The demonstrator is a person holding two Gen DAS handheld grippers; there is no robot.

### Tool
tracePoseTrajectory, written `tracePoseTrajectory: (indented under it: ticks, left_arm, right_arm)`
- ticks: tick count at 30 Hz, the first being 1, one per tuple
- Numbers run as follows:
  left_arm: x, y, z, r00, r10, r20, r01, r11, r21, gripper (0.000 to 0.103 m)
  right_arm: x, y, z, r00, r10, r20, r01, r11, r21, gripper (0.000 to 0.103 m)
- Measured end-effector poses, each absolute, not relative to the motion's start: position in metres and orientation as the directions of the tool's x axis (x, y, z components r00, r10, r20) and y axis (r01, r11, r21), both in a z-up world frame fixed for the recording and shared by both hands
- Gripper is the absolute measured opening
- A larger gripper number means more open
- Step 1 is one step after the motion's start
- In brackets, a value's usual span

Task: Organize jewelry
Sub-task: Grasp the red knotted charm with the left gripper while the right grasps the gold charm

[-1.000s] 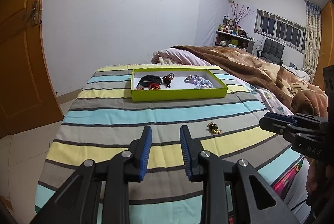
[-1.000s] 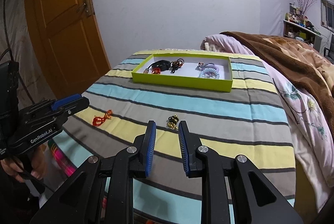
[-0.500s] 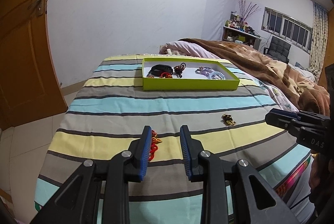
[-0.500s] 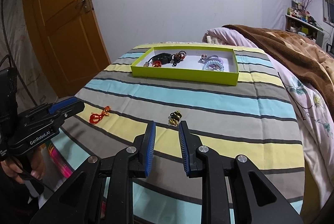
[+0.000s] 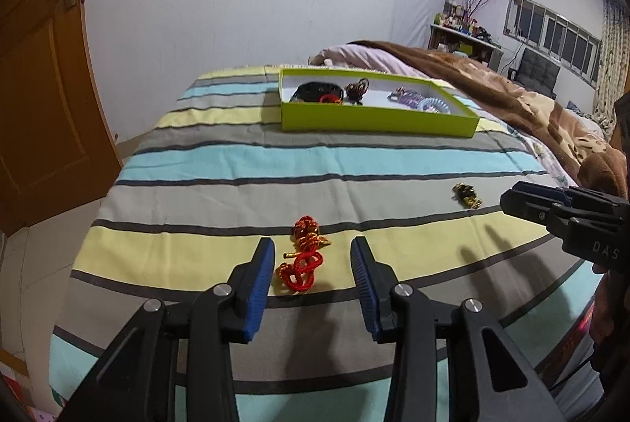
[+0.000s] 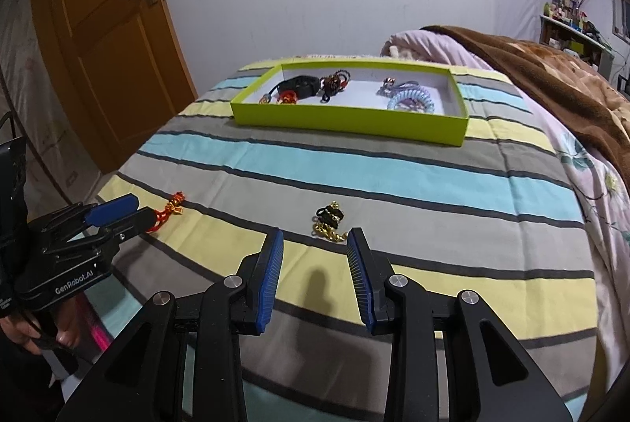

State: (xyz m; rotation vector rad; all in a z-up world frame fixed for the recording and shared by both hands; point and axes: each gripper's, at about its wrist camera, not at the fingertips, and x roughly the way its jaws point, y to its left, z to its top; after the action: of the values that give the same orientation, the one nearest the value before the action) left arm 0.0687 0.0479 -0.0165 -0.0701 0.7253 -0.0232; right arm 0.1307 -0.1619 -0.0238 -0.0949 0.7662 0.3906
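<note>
The right gripper [image 6: 313,248] is hovering over the striped bedspread [image 6: 393,170], its jaws opening, with the gold and black trinket [image 6: 330,221] lying just beyond the blue pads, untouched. At left the left gripper [image 6: 130,213] is reaching over the red knotted ornament [image 6: 170,210]. Farther back, the green tray [image 6: 354,117] is holding several jewelry pieces

Looks like someone's bedroom at home. There's a bed [image 5: 275,162] with a striped sheet, a brown blanket [image 5: 512,99] bunched over a pink quilt [image 6: 433,48], an orange wooden door [image 6: 106,40] with a red paper charm, a barred window [image 5: 551,32] with curtains, and a cluttered shelf [image 5: 464,32] in the corner.
</note>
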Motion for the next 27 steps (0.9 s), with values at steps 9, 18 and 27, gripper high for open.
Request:
tracePoseTrajectory:
  ticks: [9,18,27]
  left_arm:
    - [0.080,0.050,-0.026,0.714,-0.064,-0.698,-0.008,0.995,-0.100,0.042]
    - [0.090,0.043,-0.029,0.685,-0.029,-0.728,-0.014,0.999,-0.052,0.032]
    - [0.092,0.032,-0.029,0.687,-0.002,-0.727,0.008,1.000,0.005,0.012]
  right_arm:
    - [0.158,-0.152,-0.039,0.617,0.268,-0.740,-0.353,0.935,0.045,0.035]
    - [0.166,-0.147,-0.050,0.604,0.229,-0.764,-0.340,0.940,0.012,0.032]
    - [0.166,-0.149,-0.049,0.602,0.237,-0.762,-0.341,0.940,0.023,0.017]
